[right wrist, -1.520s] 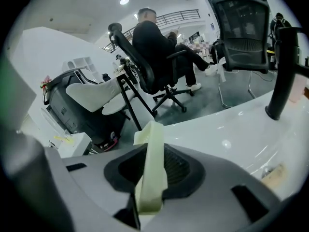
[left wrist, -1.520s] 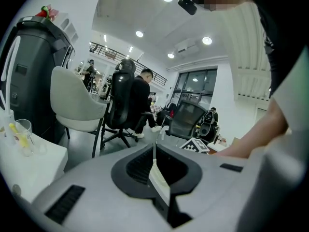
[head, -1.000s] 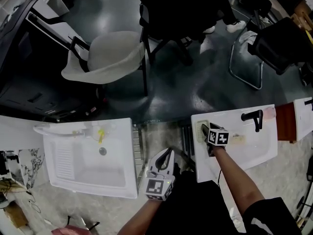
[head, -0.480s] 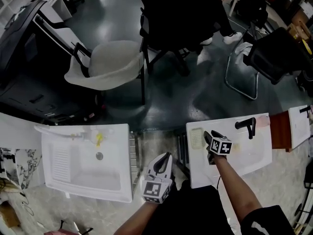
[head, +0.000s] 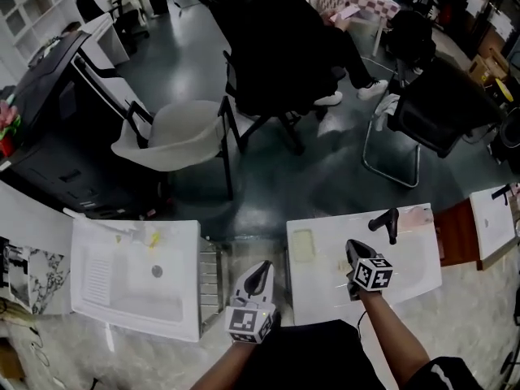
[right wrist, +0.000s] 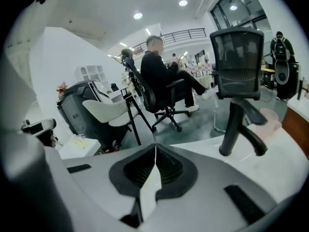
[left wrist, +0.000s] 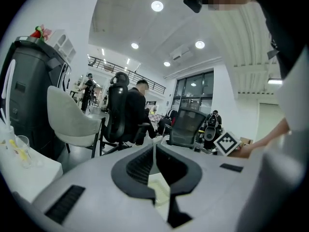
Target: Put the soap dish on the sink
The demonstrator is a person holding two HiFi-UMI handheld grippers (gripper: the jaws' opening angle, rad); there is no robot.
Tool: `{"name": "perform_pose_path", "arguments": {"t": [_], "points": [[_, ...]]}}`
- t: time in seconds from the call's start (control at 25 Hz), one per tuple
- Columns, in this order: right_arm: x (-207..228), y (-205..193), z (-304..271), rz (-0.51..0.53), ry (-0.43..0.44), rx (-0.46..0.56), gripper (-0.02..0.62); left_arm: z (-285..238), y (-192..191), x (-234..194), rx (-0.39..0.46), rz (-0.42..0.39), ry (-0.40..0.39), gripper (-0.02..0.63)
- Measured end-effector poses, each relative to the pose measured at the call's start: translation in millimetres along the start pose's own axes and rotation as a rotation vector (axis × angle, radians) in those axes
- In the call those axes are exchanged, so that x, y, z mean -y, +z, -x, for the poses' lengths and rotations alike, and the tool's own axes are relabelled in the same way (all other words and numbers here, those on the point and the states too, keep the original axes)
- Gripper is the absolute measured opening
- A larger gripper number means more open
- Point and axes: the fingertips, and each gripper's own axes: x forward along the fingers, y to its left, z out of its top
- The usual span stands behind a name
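Observation:
The soap dish (head: 303, 244), a pale green rectangle, lies flat on the far left corner of the right-hand white sink (head: 406, 270). A black faucet (head: 385, 222) stands at that sink's far edge and shows close up in the right gripper view (right wrist: 236, 129). My right gripper (head: 355, 254) hovers over the sink, a hand's width to the right of the dish and apart from it. Its jaws are shut with nothing in them (right wrist: 155, 146). My left gripper (head: 260, 276) hangs over the gap between the two sinks, shut and holding nothing (left wrist: 154, 148).
A second white sink (head: 97, 299) lies at the left, with a metal rack (head: 210, 276) beside it. Beyond the sinks stand a white chair (head: 175, 140), a black office chair with a seated person (head: 276, 63) and another black chair (head: 431, 112). A brown board (head: 455, 234) adjoins the right sink.
My right gripper was at the soap dish a second ago; it has drawn back to the right and risen, leaving the dish on the sink. The left gripper rose slightly.

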Motion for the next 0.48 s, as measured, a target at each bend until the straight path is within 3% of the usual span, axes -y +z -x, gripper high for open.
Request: {"name": "perform_pose_path", "arguments": {"t": [0.16,0.48], "points": [[11.8,36.7,52.7,0.086,0.041,0.113,0.000,-11.5,11.1,33.8,0.029,-0.026,0.026,0.023],[30.5,102.1,136.8,0.155,0.077,0.314,0.000,-34.6,35.1,93.4,0.068,-0.070,0.043,0.021]]}}
